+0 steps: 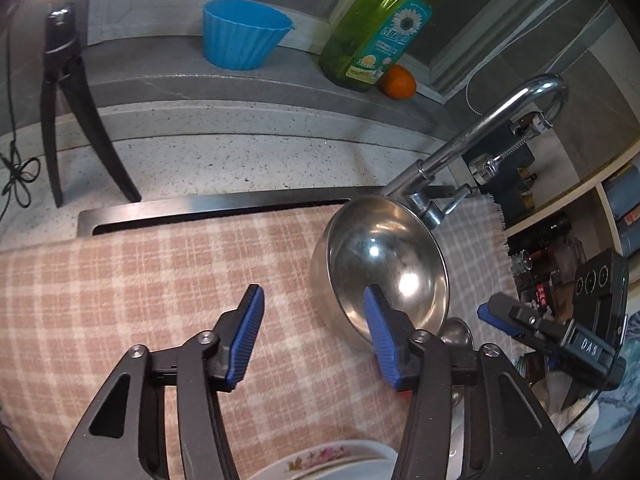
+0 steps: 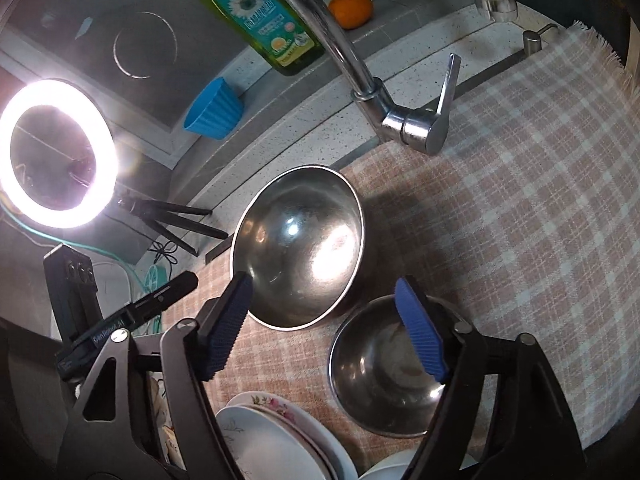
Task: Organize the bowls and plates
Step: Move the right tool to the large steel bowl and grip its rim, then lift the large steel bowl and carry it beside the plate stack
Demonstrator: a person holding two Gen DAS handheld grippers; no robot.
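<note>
A large steel bowl (image 1: 384, 264) stands on a checked cloth (image 1: 160, 280); it also shows in the right wrist view (image 2: 300, 244). A smaller steel bowl (image 2: 384, 364) sits beside it. Floral white plates (image 2: 276, 436) are stacked at the near edge; one rim shows in the left wrist view (image 1: 328, 460). My left gripper (image 1: 314, 336) is open and empty, its right finger over the large bowl's near rim. My right gripper (image 2: 324, 328) is open and empty above both bowls; it also shows in the left wrist view (image 1: 496, 316).
A chrome faucet (image 2: 400, 120) rises behind the cloth. On the back ledge stand a blue fluted cup (image 1: 244, 36), a green soap bottle (image 1: 380, 28) and an orange (image 1: 398, 82). A ring light (image 2: 56, 152) on a tripod (image 1: 68, 100) stands at the left.
</note>
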